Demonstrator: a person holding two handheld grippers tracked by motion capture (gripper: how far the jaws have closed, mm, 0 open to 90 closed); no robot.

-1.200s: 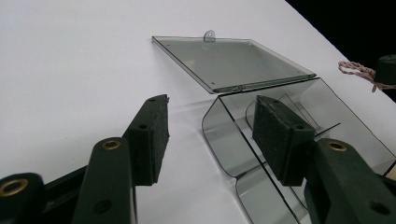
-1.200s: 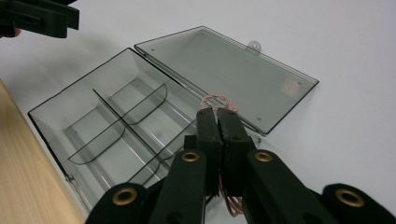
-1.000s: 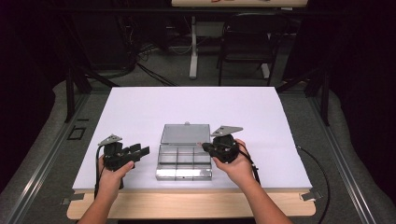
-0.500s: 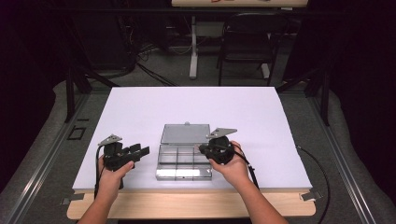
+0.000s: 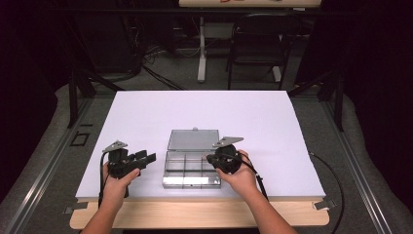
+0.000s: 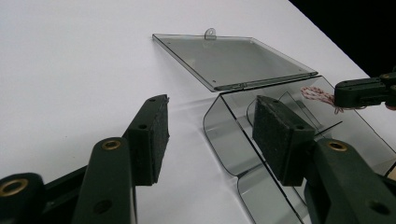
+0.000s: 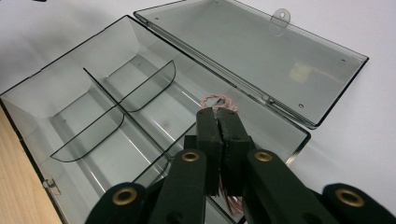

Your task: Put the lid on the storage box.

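The right gripper (image 7: 218, 116) pinches a light, limp pink twisted string (image 7: 215, 100) over the clear compartment box (image 7: 70, 88), best held mid-bundle; left gripper (image 6: 210, 133) spread, empty.

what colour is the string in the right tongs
Pinkish-red and white twist, string clearest in the right gripper view.

Clear compartment box (image 5: 191, 168) open, lid flat behind it. Left gripper (image 5: 146, 158) just left of box; right gripper (image 5: 210, 159) over its right compartments.
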